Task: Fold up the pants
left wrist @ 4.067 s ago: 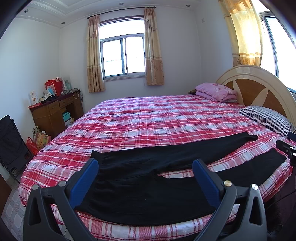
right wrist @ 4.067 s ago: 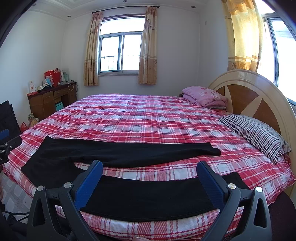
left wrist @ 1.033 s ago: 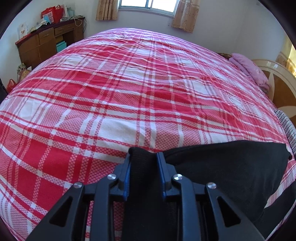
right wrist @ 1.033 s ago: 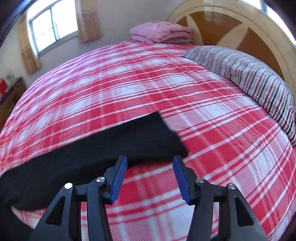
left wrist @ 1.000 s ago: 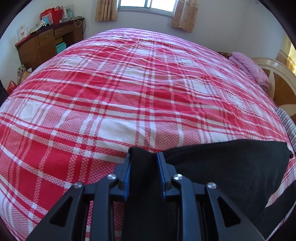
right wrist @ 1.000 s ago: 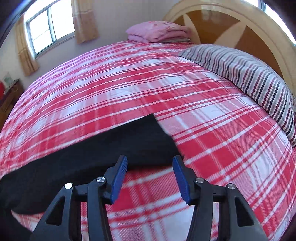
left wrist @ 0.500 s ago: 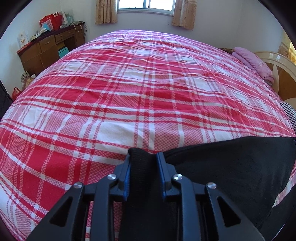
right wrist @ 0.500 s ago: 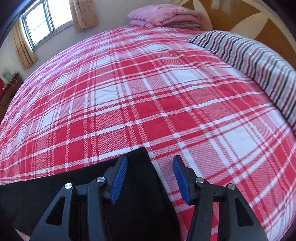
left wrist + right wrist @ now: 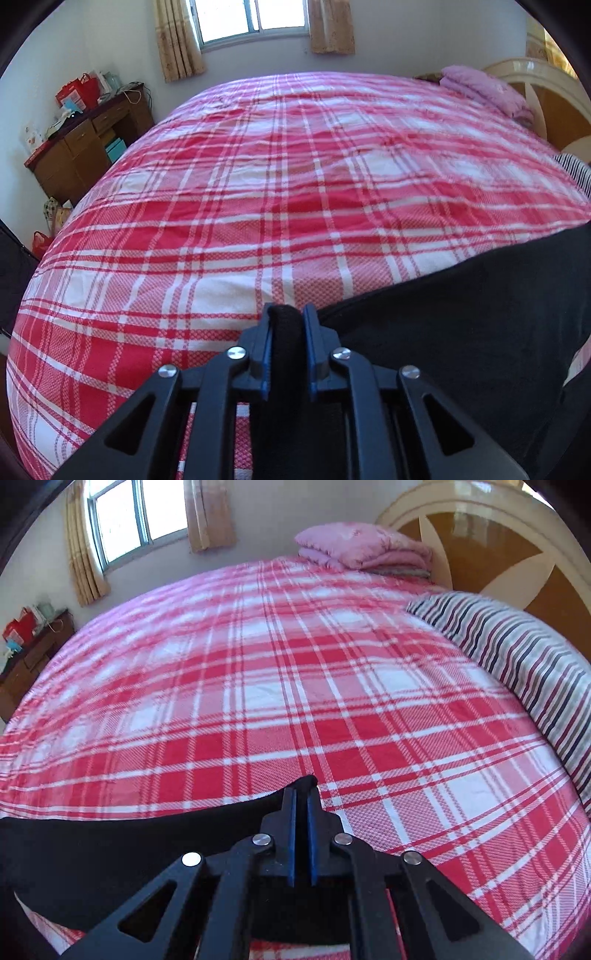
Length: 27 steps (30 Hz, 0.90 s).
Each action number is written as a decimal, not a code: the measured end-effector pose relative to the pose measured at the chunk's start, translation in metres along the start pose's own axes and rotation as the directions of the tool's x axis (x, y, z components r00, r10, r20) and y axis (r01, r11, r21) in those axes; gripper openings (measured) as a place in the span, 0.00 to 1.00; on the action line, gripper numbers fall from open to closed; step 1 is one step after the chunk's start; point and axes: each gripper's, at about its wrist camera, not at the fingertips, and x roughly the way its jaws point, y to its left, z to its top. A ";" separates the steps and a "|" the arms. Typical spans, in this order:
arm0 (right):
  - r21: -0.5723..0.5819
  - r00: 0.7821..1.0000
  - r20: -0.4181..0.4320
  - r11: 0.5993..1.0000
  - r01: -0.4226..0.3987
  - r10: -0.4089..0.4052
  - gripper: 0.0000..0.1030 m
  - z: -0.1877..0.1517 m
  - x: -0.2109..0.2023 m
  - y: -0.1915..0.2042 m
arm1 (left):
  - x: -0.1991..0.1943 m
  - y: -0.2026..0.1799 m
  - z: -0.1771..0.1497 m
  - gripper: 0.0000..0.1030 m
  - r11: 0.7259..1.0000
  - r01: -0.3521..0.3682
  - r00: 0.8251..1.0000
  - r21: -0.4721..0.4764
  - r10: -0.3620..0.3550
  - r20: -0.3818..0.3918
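Jaws clamped both sides: left gripper (image 9: pixel 287 328) pinching pants (image 9: pixel 461 314), right gripper (image 9: pixel 301 805) pinching other end. Pants near bed (image 9: pixel 295 177) edge. Tip imo: lift both evenly, keep fabric taut.

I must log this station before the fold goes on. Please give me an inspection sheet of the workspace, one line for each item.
Surface: bed with red plaid cover, mostly bare.
Job's things: black pants, gripped at two spots, the rest lying on the cover.
Clutter: striped pillow; folded pink blanket near the headboard.
Grippers: left hand-held gripper shut on pants; right hand-held gripper shut on pants.
Cables: a cord on the wooden desk.
Surroundings: window with curtains, bags on the desk.
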 end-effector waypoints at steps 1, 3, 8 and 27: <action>-0.001 1.000 0.027 1.000 -0.004 0.004 0.05 0.000 -0.010 0.001 | -0.005 0.004 0.000 0.15 1.000 0.017 1.000 -0.023 -0.016 0.023; 0.000 0.997 0.079 1.000 -0.014 0.014 0.05 -0.001 -0.031 0.002 | -0.013 0.009 -0.001 0.15 0.998 0.038 0.997 -0.052 -0.034 0.063; 0.007 0.977 0.205 0.998 -0.061 0.059 0.05 -0.013 -0.080 0.002 | -0.035 0.024 -0.007 0.15 0.979 0.141 0.976 -0.149 -0.113 0.186; 0.132 0.931 0.344 0.975 -0.177 0.122 0.04 -0.164 -0.183 -0.041 | -0.118 0.048 -0.087 0.15 0.922 0.385 0.830 -0.030 -0.332 0.449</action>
